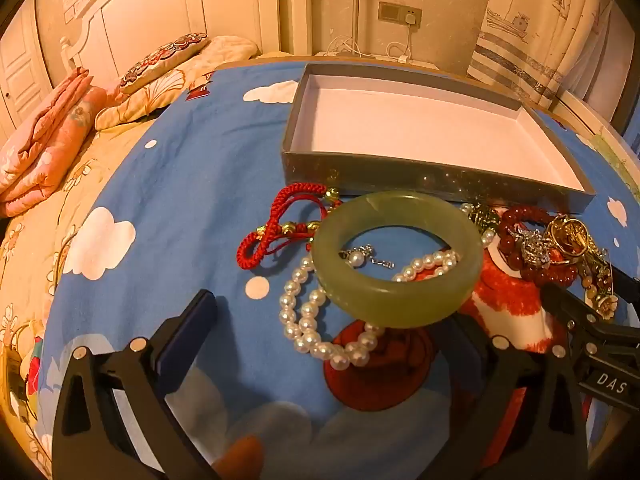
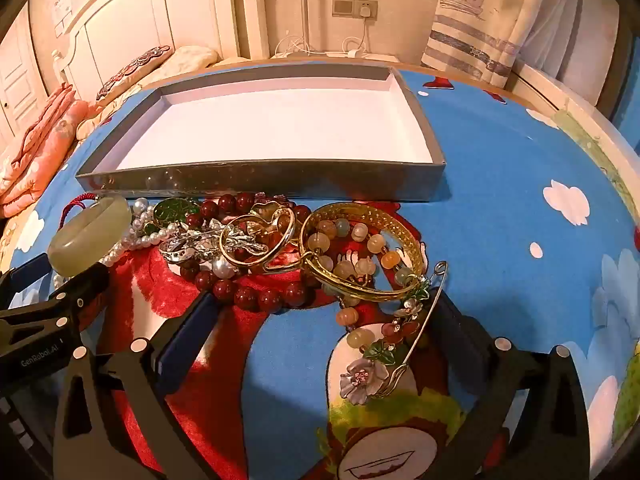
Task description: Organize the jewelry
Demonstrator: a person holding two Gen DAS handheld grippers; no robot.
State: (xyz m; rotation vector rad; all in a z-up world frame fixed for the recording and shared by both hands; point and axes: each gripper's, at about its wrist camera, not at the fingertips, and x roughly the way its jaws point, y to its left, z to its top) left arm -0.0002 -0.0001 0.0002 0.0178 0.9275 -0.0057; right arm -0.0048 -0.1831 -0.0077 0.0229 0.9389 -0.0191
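Note:
A green jade bangle (image 1: 396,258) rests tilted on my left gripper's right finger (image 1: 472,340), raised off the bedspread; it also shows in the right wrist view (image 2: 90,234). My left gripper (image 1: 332,320) is open, jaws wide apart. Under it lie a pearl necklace (image 1: 308,328) and a red braided cord bracelet (image 1: 280,224). My right gripper (image 2: 324,320) is open, with a flower brooch pin (image 2: 384,352) between its fingers. Ahead lie a gold bangle (image 2: 360,248), dark red beads (image 2: 256,296) and silver pieces (image 2: 200,242). The empty grey box (image 1: 424,184) stands behind.
The blue cartoon bedspread (image 1: 180,200) covers the surface. Folded pink blankets (image 1: 44,140) and pillows (image 1: 168,56) lie at the far left. A wall socket with cables (image 1: 400,14) and a curtain (image 1: 540,28) stand behind the box.

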